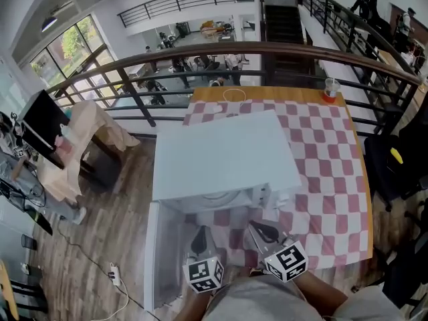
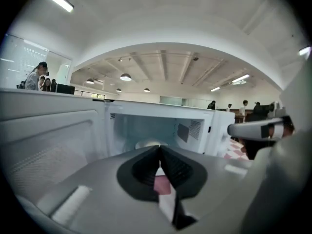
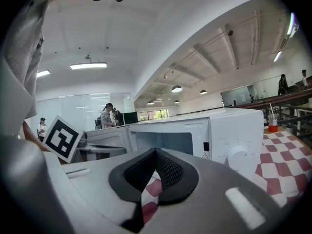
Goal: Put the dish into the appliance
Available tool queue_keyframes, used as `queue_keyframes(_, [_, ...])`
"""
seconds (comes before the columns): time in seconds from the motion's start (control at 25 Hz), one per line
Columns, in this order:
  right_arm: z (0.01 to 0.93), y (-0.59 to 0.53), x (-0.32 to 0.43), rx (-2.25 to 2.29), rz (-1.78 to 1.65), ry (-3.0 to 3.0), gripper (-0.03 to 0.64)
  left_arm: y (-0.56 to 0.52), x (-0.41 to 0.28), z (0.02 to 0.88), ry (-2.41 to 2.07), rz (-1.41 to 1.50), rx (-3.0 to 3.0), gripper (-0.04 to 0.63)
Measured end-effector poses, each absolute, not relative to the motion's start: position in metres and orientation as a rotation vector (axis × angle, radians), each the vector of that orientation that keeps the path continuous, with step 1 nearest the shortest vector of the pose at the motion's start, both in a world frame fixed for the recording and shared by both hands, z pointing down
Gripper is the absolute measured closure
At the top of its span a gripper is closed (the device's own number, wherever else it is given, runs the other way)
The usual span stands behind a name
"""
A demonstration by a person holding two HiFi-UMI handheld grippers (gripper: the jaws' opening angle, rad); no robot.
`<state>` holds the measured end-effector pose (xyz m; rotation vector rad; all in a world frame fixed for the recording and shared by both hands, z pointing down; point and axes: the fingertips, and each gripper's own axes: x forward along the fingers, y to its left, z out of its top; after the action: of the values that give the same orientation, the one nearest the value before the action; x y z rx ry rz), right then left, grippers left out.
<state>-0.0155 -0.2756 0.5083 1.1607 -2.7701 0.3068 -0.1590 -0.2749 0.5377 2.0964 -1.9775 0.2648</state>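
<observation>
Pink-and-white checks cover the table (image 1: pixel 328 159). At frame centre the dish (image 2: pixel 147 144) sits inside the white microwave (image 1: pixel 224 156), whose door (image 1: pixel 152 259) hangs open at lower left. Just below, the left tongs (image 1: pixel 200 235) and right tongs (image 1: pixel 262 230) are both closed and empty.

Grey left tongs (image 2: pixel 160 149) and right tongs (image 3: pixel 155 152) have black ribbed pads (image 3: pixel 168 171), black-and-white marker cubes (image 1: pixel 203 275) behind them, beside a grey shirt (image 1: pixel 267 301).

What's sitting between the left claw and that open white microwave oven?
Only pink-and-white checked tablecloth separates the left gripper from the white microwave oven, seen in the head view.
</observation>
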Motion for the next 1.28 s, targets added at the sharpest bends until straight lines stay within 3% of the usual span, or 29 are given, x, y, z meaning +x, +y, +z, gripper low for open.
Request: queue_keyframes(1.28, [0.487, -0.004, -0.071, 1.184, 0.178, -2.697, 0.618, 0.034, -0.188, 0.504, -1.813, 0.166, 2.274, 0.584])
